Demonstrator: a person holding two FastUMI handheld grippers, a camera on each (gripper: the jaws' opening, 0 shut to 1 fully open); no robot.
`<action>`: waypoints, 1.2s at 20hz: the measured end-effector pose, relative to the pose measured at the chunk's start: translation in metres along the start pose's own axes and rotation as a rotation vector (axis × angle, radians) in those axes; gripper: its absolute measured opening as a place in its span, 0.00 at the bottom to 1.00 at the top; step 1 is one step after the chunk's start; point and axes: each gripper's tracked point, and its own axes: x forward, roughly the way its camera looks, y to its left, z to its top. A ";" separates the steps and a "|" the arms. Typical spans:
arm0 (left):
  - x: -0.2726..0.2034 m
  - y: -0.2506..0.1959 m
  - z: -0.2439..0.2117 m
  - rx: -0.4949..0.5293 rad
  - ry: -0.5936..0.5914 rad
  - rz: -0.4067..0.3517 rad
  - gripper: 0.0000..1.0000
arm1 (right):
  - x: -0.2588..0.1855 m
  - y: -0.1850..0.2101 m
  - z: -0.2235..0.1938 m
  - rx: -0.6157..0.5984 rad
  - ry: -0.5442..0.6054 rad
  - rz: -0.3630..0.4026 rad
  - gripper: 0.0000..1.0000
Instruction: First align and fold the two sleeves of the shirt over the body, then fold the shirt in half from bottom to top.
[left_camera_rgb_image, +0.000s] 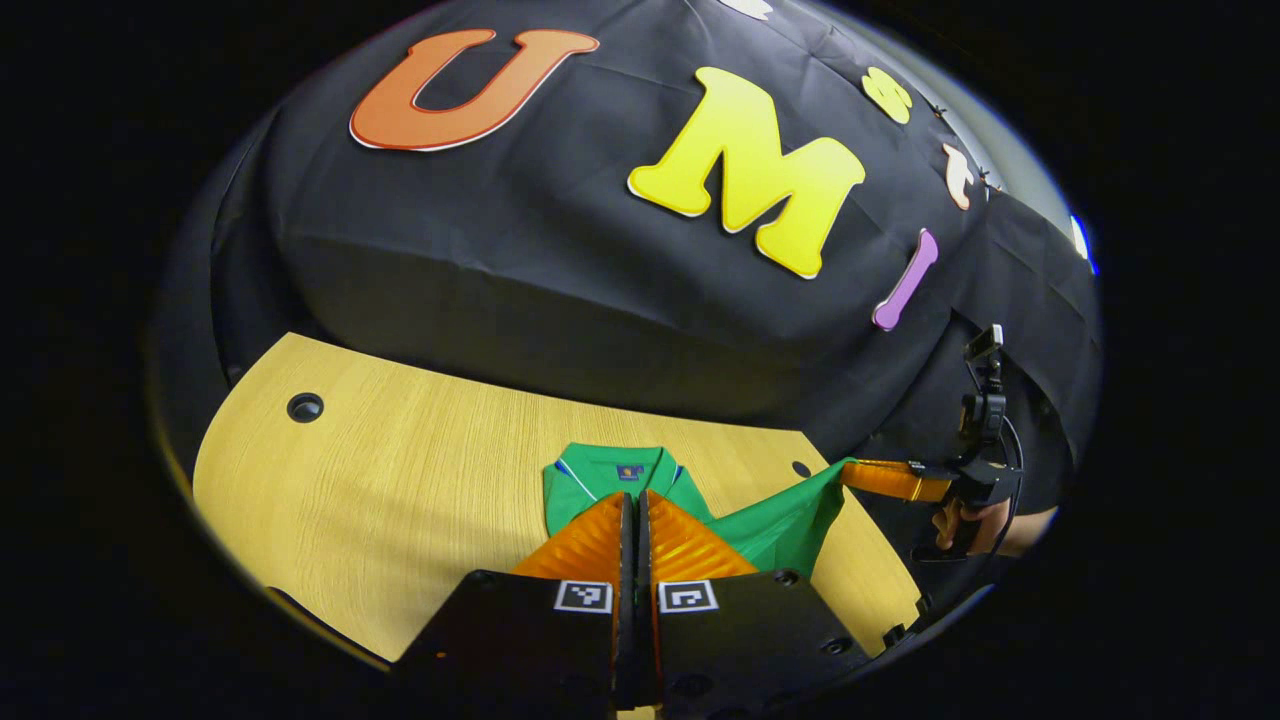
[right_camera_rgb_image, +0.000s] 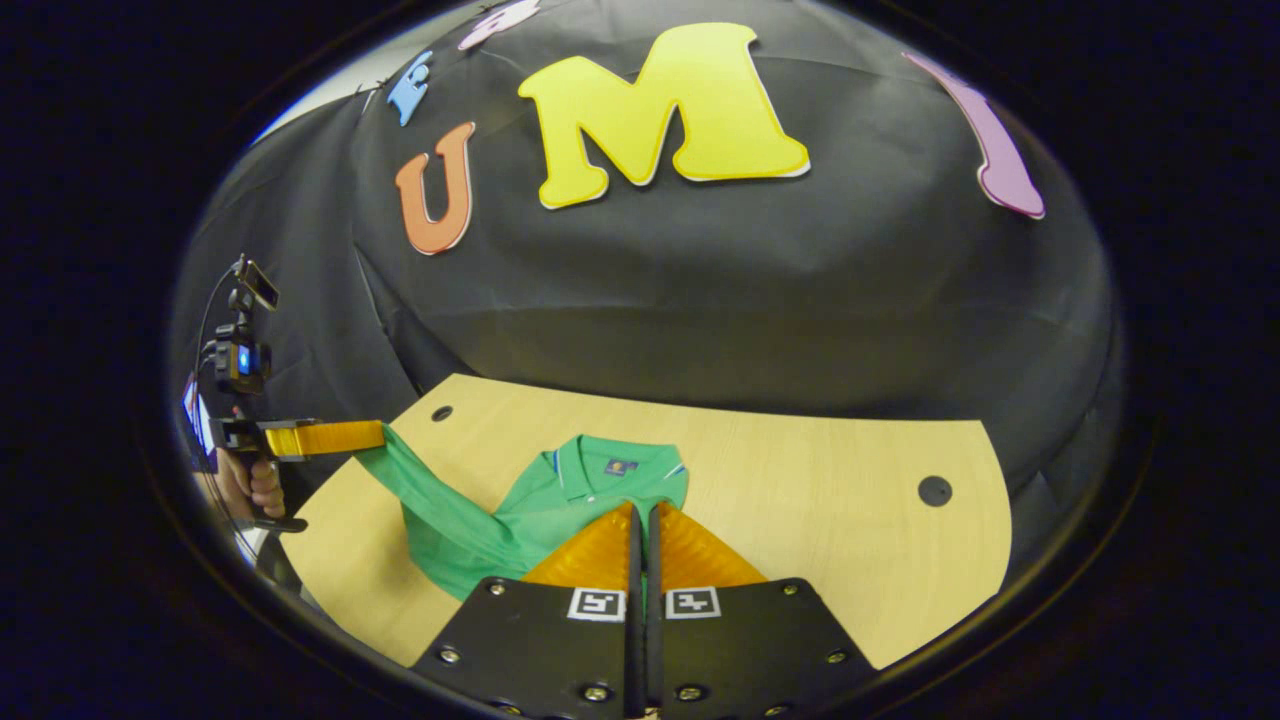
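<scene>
A green polo shirt (left_camera_rgb_image: 600, 478) lies collar-up on the wooden table (left_camera_rgb_image: 400, 490). In the left gripper view my left gripper (left_camera_rgb_image: 635, 500) is shut, its fingers over the shirt just below the collar. Farther right, the right gripper (left_camera_rgb_image: 848, 470) pinches a stretch of green cloth lifted off the table. In the right gripper view the shirt (right_camera_rgb_image: 590, 485) spreads leftward, and my right gripper (right_camera_rgb_image: 645, 512) is shut above its body. At the left, the left gripper (right_camera_rgb_image: 378, 436) grips a raised fold of the shirt, held taut.
The table (right_camera_rgb_image: 830, 500) has round cable holes (left_camera_rgb_image: 305, 407) (right_camera_rgb_image: 935, 490) near its far corners. A hand (left_camera_rgb_image: 965, 525) holds the right gripper, and another hand (right_camera_rgb_image: 255, 485) holds the left one. Black cloth walls stand close behind the table.
</scene>
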 end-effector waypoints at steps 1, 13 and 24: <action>0.005 0.004 0.004 0.005 -0.002 0.000 0.03 | 0.005 -0.003 0.004 0.001 -0.003 -0.004 0.01; 0.084 0.055 0.020 0.087 -0.012 0.067 0.03 | 0.085 -0.045 0.008 -0.011 -0.007 -0.098 0.00; 0.154 0.149 -0.021 0.116 -0.023 0.298 0.12 | 0.150 -0.094 -0.027 -0.015 0.026 -0.241 0.01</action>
